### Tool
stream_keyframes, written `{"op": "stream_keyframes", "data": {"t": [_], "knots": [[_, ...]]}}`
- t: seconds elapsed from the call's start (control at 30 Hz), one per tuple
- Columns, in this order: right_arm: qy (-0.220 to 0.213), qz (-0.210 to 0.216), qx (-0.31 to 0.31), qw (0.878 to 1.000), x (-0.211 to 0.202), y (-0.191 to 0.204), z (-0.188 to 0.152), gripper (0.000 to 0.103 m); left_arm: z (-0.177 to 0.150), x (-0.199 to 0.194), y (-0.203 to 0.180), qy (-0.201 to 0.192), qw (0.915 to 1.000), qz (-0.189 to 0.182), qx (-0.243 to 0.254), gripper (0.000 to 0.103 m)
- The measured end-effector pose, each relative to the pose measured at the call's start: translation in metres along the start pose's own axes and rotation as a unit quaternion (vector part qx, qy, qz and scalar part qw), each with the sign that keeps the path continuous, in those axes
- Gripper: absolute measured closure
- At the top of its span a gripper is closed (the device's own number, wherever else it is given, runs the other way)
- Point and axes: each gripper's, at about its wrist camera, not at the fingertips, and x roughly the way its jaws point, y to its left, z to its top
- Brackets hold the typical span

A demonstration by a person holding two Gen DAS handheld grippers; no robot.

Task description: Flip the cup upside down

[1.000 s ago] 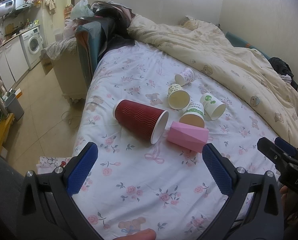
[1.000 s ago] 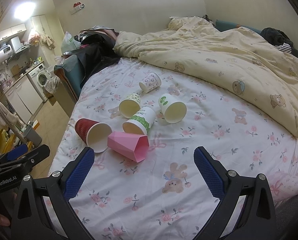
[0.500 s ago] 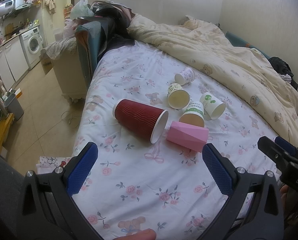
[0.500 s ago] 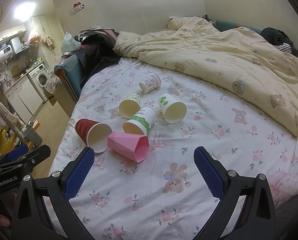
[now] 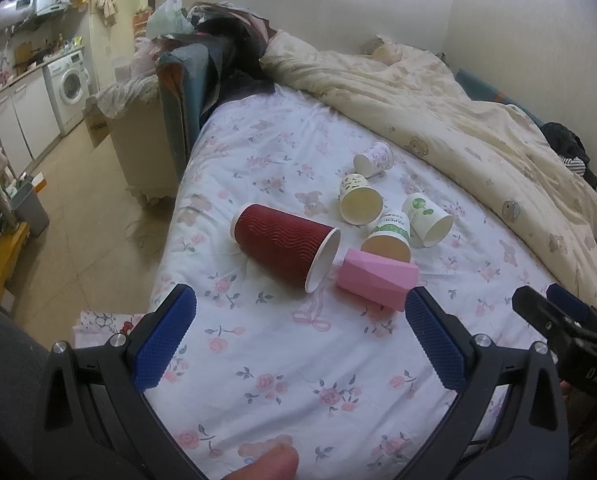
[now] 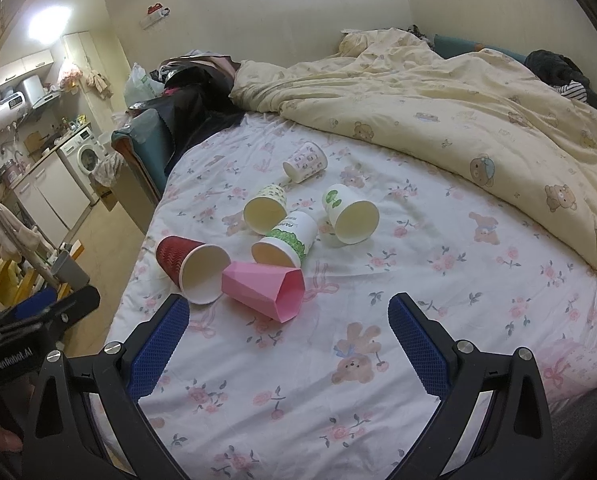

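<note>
While we hold the left gripper [image 5: 300, 340] low over the bed sheet [image 5: 282, 364], its blue fingers stand wide apart with nothing between them. In this view six cups lie on their sides ahead of us. The red cup [image 5: 284, 252] is nearest, its white rim just beside the pink cup [image 5: 376, 280]. Behind them sit a green-banded cup [image 5: 390, 234], a leaf-print cup [image 5: 426, 220], a yellowish cup [image 5: 358, 200] and a small patterned cup [image 5: 374, 159].

From the right gripper [image 6: 288, 342], also spread wide and empty, we see the same cluster from the other side. The red cup [image 6: 192, 266] and pink cup [image 6: 264, 290] show us their open mouths, and the pink one seems to touch the green-banded cup [image 6: 286, 242]. The other gripper's tip shows at the left edge.

We judge the risks as these: the sheet is soft and uneven, so a cup set mouth-down may tip. Paper walls may crush under a hard squeeze. Reaching into the tight cluster may knock neighbours rolling, the red one toward the bed's edge near it.
</note>
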Motion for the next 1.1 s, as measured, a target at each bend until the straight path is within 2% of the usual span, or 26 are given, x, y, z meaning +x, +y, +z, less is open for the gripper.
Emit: {"op": "stream_keyframes", "data": {"t": [0.23, 0.3, 0.4, 0.67, 0.87, 1.03, 1.1], "knots": [[0.008, 0.002, -0.005, 1.0, 0.003, 0.004, 0.003, 0.001, 0.005, 0.003, 0.003, 0.014, 0.9999, -0.001, -0.003, 0.0], [0.011, 0.006, -0.006, 1.0, 0.004, 0.004, 0.005, 0.001, 0.008, 0.004, 0.003, 0.027, 0.9996, 0.007, -0.007, 0.0], [0.018, 0.009, -0.002, 1.0, 0.008, 0.003, 0.01, 0.001, 0.012, 0.005, 0.006, 0.044, 0.9989, 0.001, -0.017, 0.0], [0.031, 0.019, -0.037, 0.999, 0.026, 0.021, 0.034, 0.001, 0.044, 0.011, 0.028, 0.056, 0.9977, 0.017, -0.033, 0.0], [0.065, 0.049, -0.092, 0.992, 0.052, 0.047, 0.061, 0.001, 0.069, 0.029, 0.053, 0.079, 0.9953, 0.044, -0.034, 0.0], [0.128, 0.089, -0.127, 0.979, 0.085, 0.071, 0.083, 0.001, 0.084, 0.05, 0.072, 0.109, 0.9916, 0.056, -0.042, 0.0], [0.163, 0.097, -0.151, 0.97, 0.104, 0.084, 0.091, 0.001, 0.087, 0.059, 0.082, 0.119, 0.9897, 0.057, -0.054, 0.0]]}}
